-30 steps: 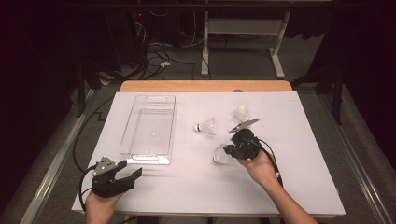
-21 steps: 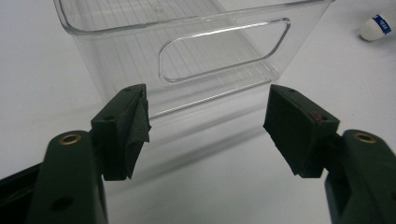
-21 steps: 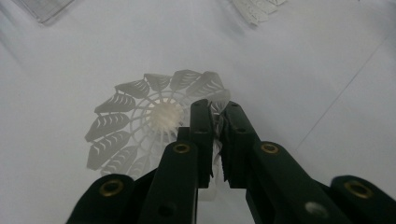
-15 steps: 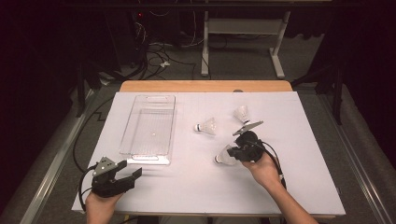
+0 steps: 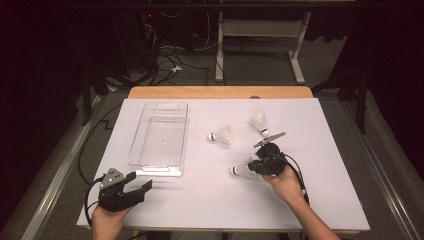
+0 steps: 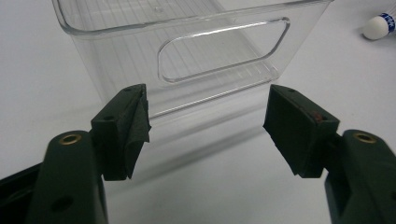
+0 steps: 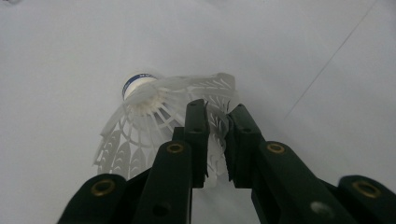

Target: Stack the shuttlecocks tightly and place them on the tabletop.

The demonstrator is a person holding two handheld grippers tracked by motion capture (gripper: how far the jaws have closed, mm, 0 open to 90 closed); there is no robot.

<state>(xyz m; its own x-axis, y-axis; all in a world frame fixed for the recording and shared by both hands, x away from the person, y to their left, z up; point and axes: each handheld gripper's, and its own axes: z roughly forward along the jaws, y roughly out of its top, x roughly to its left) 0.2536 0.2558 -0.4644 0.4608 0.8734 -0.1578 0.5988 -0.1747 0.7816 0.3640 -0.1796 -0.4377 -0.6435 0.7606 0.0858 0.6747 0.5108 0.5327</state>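
Right gripper [image 5: 256, 166] at skirt of nearest shuttlecock [image 5: 244, 170], jaws having just been opening. Two more shuttlecocks [image 5: 221, 135] [image 5: 260, 122] beyond it. Clear tray [image 5: 159, 138] left of it. Left gripper [image 5: 137, 189] near tray's front end.

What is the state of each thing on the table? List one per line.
Clear bin: empty, upright.
Left claw: open, nothing between its jaws.
Right claw: pinching the skirt of one shuttlecock, jaws just opening slightly.
Middle shuttlecock: lying on its side, free.
Far shuttlecock: lying on its side, free.
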